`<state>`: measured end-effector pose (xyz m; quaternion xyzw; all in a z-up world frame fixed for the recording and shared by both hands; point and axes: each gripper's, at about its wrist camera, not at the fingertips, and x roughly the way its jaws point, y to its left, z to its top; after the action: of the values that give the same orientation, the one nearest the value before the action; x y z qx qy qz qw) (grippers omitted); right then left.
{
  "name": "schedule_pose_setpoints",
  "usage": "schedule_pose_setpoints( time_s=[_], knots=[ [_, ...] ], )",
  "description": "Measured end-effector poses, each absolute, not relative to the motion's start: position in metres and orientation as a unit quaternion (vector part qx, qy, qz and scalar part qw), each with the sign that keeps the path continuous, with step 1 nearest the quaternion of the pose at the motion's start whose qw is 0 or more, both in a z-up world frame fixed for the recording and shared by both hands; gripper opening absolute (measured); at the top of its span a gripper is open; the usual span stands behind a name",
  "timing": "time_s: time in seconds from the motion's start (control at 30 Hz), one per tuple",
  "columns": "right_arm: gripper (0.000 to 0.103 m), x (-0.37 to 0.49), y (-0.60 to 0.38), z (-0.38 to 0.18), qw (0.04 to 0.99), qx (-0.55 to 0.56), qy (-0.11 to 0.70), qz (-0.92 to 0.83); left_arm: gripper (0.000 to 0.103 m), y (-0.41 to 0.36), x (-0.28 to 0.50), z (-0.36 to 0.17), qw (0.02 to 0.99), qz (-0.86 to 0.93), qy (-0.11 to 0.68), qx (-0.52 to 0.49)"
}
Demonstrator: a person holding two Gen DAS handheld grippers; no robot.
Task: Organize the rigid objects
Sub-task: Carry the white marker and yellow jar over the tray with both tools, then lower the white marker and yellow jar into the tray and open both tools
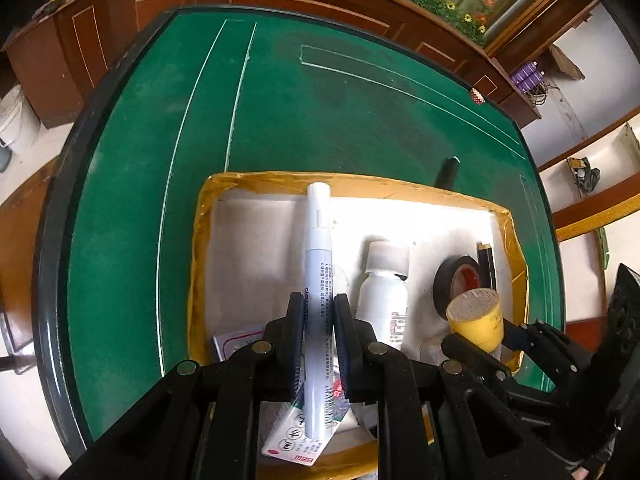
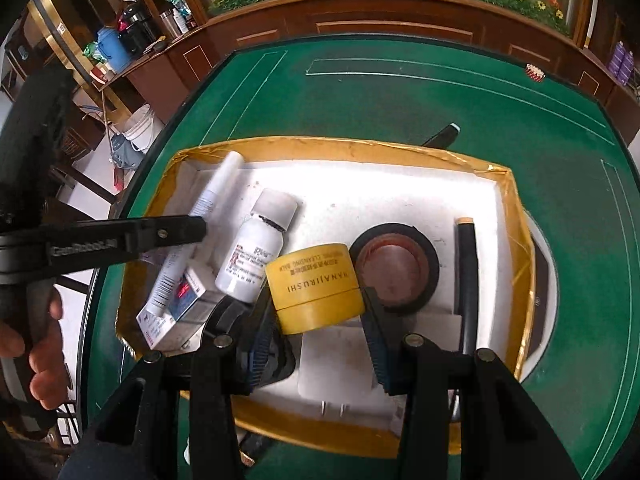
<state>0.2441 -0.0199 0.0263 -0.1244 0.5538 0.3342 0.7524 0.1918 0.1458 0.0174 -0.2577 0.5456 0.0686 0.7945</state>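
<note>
The box [image 2: 516, 216], its rim taped in yellow, sits on the green tabletop [image 2: 400, 120] as the collecting place, and already holds a white bottle [image 2: 256, 256], black tape roll [image 2: 396, 268] and dark stick [image 2: 466, 272]. Your right hand-held gripper [image 2: 320, 316] is clamped on the yellow jar [image 2: 314, 288] above its floor, likely to set it down. Your left hand-held gripper [image 1: 319, 320] pinches the white marker [image 1: 317, 256] mid-barrel, lengthwise, so it can lie flat inside.

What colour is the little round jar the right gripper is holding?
Yellow. The jar, clamped in the right gripper, shows best in the right wrist view.
</note>
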Motion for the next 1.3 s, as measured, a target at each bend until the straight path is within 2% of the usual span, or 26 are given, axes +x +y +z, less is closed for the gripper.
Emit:
schedule_pose_setpoints(
  time_s=[0.8,0.9,0.97,1.0,1.03,1.07,1.13,1.23,1.3],
  knots=[
    [0.042,0.253,-0.001,0.014,0.748,-0.126,0.557,0.339,0.015,0.132,0.198,0.017,0.798,0.075,0.551,-0.233],
    [0.044,0.252,-0.002,0.018,0.751,-0.126,0.553,0.339,0.025,0.13,0.195,0.019,0.801,0.079,0.548,-0.228],
    [0.047,0.251,-0.003,0.021,0.753,-0.125,0.551,0.339,0.04,0.129,0.194,0.022,0.805,0.08,0.543,-0.226],
    [0.047,0.25,-0.005,0.023,0.754,-0.125,0.549,0.339,0.045,0.128,0.193,0.024,0.807,0.08,0.54,-0.224],
    [0.047,0.249,-0.007,0.025,0.755,-0.126,0.547,0.339,0.054,0.126,0.192,0.027,0.81,0.083,0.536,-0.221],
    [0.047,0.247,-0.007,0.026,0.755,-0.127,0.546,0.339,0.059,0.124,0.192,0.029,0.812,0.084,0.535,-0.218],
    [0.049,0.244,-0.011,0.03,0.758,-0.129,0.542,0.34,0.063,0.119,0.191,0.033,0.815,0.087,0.534,-0.208],
    [0.061,0.24,-0.019,0.035,0.762,-0.127,0.537,0.339,0.064,0.113,0.19,0.035,0.817,0.092,0.536,-0.195],
    [0.065,0.237,-0.025,0.037,0.764,-0.126,0.535,0.337,0.064,0.111,0.188,0.036,0.816,0.094,0.536,-0.194]
  ],
)
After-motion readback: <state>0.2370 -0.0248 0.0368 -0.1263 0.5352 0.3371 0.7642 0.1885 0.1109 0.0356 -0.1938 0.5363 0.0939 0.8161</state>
